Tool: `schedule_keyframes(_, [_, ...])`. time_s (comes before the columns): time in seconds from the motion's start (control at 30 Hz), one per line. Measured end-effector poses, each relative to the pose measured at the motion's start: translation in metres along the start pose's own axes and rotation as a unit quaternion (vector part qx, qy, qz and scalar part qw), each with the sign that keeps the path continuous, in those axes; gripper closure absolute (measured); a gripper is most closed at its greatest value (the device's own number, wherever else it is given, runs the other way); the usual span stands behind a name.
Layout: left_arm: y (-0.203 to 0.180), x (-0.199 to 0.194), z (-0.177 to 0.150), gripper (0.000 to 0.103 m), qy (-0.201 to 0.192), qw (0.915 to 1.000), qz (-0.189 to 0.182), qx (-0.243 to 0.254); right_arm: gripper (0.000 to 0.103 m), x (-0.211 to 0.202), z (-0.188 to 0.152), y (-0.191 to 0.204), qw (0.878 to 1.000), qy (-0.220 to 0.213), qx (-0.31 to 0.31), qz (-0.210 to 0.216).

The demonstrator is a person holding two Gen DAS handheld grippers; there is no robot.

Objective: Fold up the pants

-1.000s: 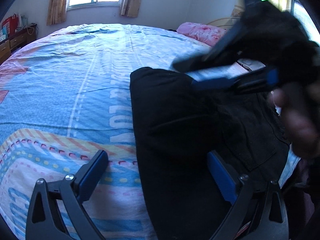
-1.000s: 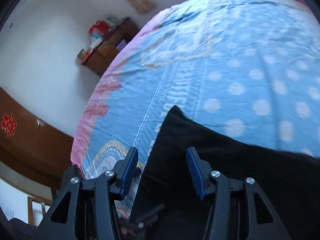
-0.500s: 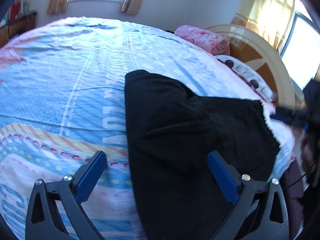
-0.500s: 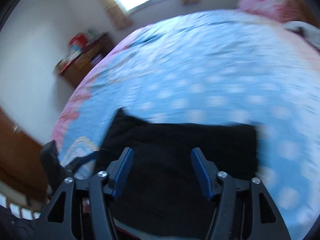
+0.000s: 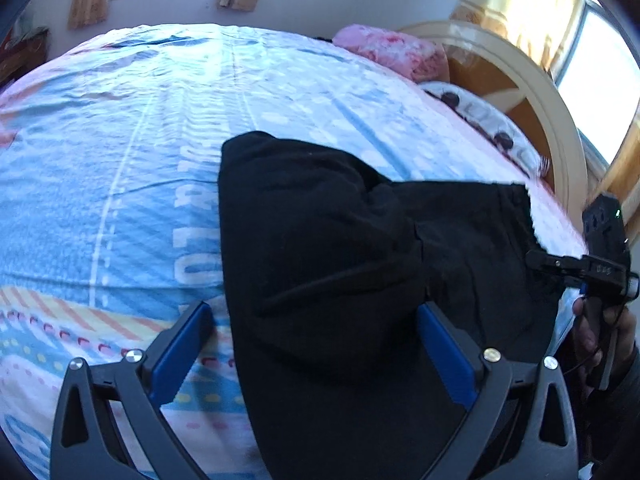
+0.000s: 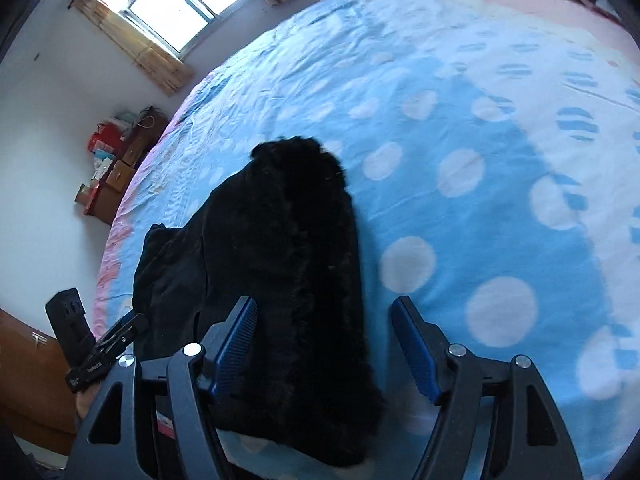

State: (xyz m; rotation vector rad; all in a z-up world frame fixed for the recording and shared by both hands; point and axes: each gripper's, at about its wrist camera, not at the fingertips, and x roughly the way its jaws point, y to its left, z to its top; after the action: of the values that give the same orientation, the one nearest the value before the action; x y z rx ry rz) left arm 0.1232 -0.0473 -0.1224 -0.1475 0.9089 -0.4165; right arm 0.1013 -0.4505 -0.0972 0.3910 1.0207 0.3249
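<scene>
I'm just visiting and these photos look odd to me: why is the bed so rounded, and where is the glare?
Left wrist view: fisheye bends the bed into a dome; a sunlit window at right is blown out; the pants are nearly featureless black. Right wrist view: same bulge, window overexposed, corners dark.

- Black pants (image 6: 280,248) bunched lengthwise on the bed (image 6: 460,128), fuzzy lining showing, near end reaching between the fingers.
- Right gripper (image 6: 324,344) spread wide over the pants, blue pads (image 6: 236,340) clamping nothing.
- Left gripper (image 6: 104,348) at lower left, near the pants' edge; grip unclear.
- Window (image 6: 180,4) and cluttered wooden dresser (image 6: 120,168) beyond the bed.
</scene>
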Motion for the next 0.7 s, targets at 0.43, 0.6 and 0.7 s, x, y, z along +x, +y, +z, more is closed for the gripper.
schedule_keyframes(0.43, [-0.009, -0.007, 0.004, 0.086, -0.007, 0.9994, -0.030, 0.017, 0.079, -0.007, -0.015, 0.021, 0.999, -0.020, -0.043, 0.014])
schedule_keyframes(0.6, [-0.003, -0.045, 0.006, 0.095, -0.057, 0.9974, -0.044, 0.003, 0.083, -0.031, -0.006, 0.065, 0.993, -0.053, -0.108, 0.007])
schedule_keyframes(0.7, [0.009, -0.073, 0.010, 0.096, -0.084, 0.9955, -0.044, 0.001, 0.084, -0.034, 0.013, 0.099, 0.988, -0.049, -0.147, 0.013])
